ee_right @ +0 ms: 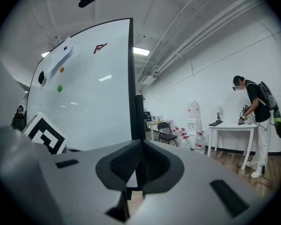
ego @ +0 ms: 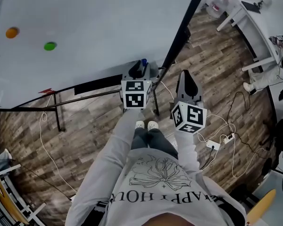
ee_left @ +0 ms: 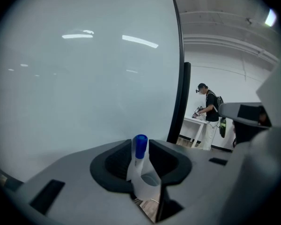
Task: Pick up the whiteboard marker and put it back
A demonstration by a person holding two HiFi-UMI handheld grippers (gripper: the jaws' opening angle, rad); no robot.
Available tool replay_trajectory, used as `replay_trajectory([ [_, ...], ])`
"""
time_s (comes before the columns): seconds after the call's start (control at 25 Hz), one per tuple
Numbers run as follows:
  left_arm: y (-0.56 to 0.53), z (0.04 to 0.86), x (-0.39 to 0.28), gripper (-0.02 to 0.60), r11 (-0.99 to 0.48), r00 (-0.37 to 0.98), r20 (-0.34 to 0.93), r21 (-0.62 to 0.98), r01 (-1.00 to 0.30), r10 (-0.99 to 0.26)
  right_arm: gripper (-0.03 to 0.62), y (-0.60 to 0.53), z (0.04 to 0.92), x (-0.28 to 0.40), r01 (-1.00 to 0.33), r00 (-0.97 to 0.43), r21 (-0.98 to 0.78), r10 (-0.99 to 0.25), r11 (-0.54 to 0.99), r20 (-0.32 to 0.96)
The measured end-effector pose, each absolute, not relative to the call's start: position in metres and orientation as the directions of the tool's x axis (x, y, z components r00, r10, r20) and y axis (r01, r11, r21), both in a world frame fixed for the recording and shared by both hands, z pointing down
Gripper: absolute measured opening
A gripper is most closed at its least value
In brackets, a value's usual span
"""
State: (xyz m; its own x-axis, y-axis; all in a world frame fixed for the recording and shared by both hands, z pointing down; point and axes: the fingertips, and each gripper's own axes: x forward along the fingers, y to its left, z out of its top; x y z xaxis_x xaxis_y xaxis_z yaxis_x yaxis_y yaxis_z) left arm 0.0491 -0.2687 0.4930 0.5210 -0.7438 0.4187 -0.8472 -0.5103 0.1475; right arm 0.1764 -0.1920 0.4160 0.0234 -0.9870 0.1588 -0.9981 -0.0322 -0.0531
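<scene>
A: Where is the left gripper [ego: 142,67]?
B: At the whiteboard's [ego: 99,27] lower edge, jaws apart, the whiteboard marker [ee_left: 139,150] between them.
A: And the right gripper [ego: 185,75]?
B: Just past the whiteboard's side edge, its 2 jaws together, empty.

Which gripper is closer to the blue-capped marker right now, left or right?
Left. The blue-capped marker stands between the open jaws of the left gripper; the right gripper is off to the marker's right, shut and empty, apart from it.

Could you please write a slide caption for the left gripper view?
Blue-capped whiteboard marker between the left gripper's open jaws, facing the whiteboard; a person stands beyond.
</scene>
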Motion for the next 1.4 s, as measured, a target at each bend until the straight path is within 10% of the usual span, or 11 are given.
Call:
replay_trajectory([
  [1.4, -0.232, 0.363, 0.01, 0.064, -0.491, 0.502, 0.142, 0.107, -0.865, -0.853, 0.018, -0.182, 0.364, 0.157, -0.998, -0.049, -0.04, -0.998, 0.047, 0.049],
])
